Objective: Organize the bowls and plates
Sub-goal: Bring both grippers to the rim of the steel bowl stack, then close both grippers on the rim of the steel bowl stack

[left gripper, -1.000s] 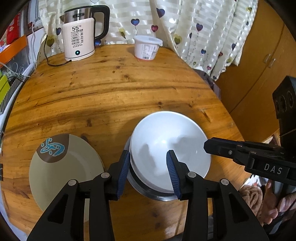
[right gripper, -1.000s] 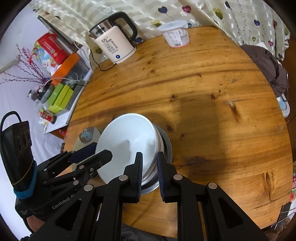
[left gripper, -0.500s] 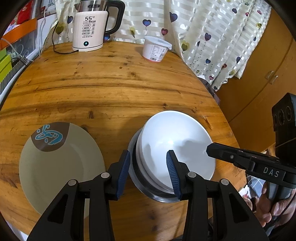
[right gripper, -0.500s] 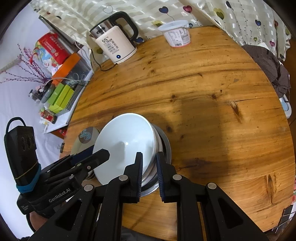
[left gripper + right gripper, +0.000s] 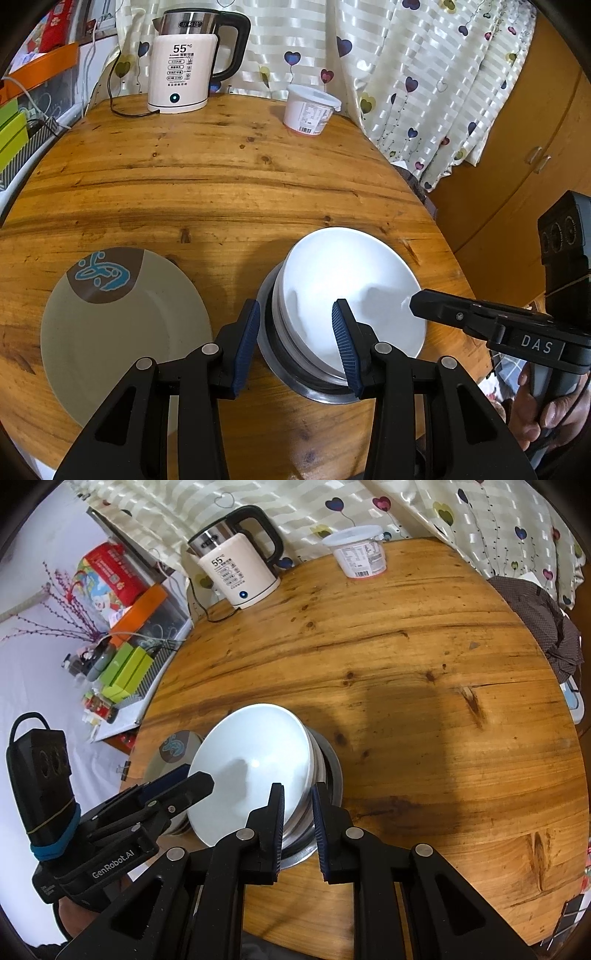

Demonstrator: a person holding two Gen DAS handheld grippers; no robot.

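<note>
White bowl tilted in steel bowl, rim pinched by right gripper; left gripper apart, straddling near rim.

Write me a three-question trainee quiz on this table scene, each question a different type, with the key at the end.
1. True or false: the white bowl sits tilted on top of the stack inside the metal bowl.
2. Multiple choice: What stands beside the kettle at the far edge of the table? A) a glass jar B) a white plastic tub C) a mug
3. Fill in: the right gripper has its jaws closed on the ___ of the white bowl, while the left gripper only straddles the stack's edge, next to the beige plate.

Key: 1 true; 2 B; 3 rim
</note>
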